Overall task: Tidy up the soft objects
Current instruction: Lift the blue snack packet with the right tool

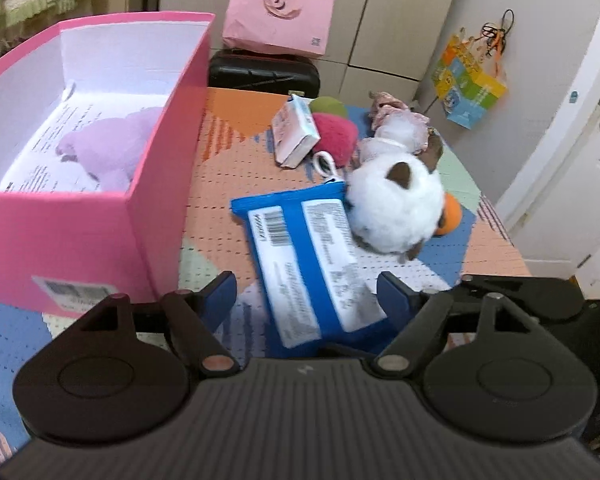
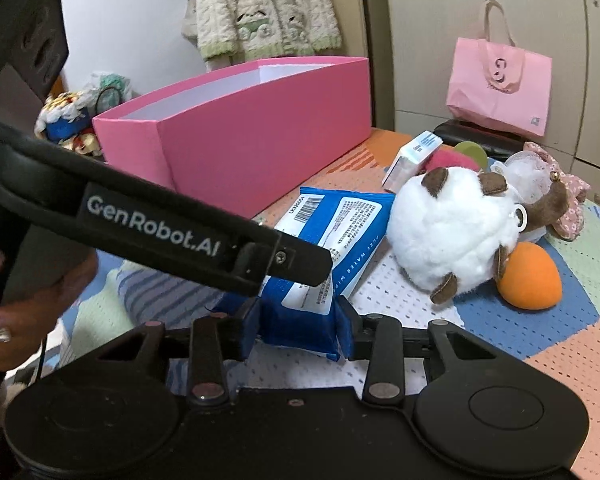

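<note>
A blue wet-wipes pack lies on the colourful mat. My right gripper is shut on its near end, with both blue pads pressed against its sides. My left gripper stands open astride the same pack, its left pad clear of it; one of its fingers crosses above the pack in the right wrist view. A white plush with brown ears rests just beyond the pack. The open pink box stands at the left with a purple plush inside.
Behind the white plush lie an orange foam egg, a red and green soft toy, a small white carton and a frilly pink bow. A pink bag sits on a black case past the table's far edge.
</note>
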